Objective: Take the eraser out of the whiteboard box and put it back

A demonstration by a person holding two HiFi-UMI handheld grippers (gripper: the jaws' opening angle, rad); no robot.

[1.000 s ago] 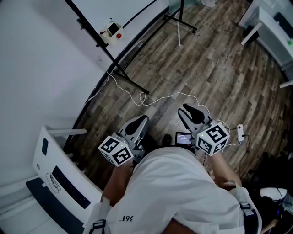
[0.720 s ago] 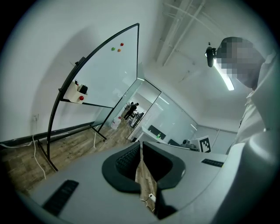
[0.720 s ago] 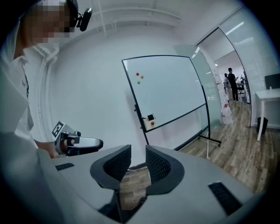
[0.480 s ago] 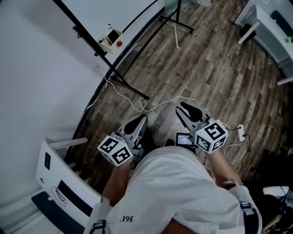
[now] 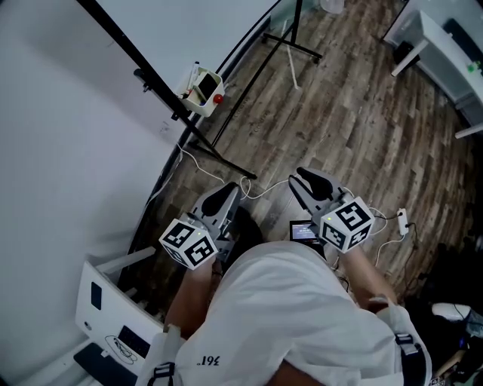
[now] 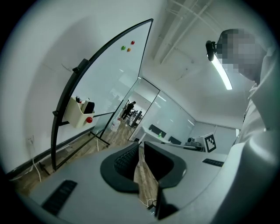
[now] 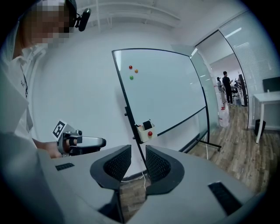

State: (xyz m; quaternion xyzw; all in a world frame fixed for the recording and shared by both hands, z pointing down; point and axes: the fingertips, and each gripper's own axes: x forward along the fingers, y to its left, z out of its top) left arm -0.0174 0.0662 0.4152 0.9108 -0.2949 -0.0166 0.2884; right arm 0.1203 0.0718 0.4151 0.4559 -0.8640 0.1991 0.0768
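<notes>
A small white whiteboard box (image 5: pixel 202 90) with a red knob hangs on the black frame of the whiteboard (image 5: pixel 189 22). A dark eraser (image 7: pixel 148 124) stands upright in the box (image 7: pixel 145 132), and it shows as the black eraser (image 6: pixel 89 106) in the left gripper view. Both grippers are held low in front of the person, well short of the box. My left gripper (image 5: pixel 226 192) has just been opening; its jaws stand a narrow gap apart with nothing between them (image 6: pixel 141 146). My right gripper (image 5: pixel 306 177) is open and empty (image 7: pixel 138 151).
White cables (image 5: pixel 219 162) and a power strip (image 5: pixel 402 220) lie on the wooden floor. The whiteboard's stand legs (image 5: pixel 290 45) spread across the floor ahead. A white machine (image 5: pixel 113 317) stands at the lower left, and a white desk (image 5: pixel 445 38) at the upper right.
The person has walked toward the whiteboard: the box and stand have shifted right and closer in the head view. Both grippers keep their place in front of the body.
</notes>
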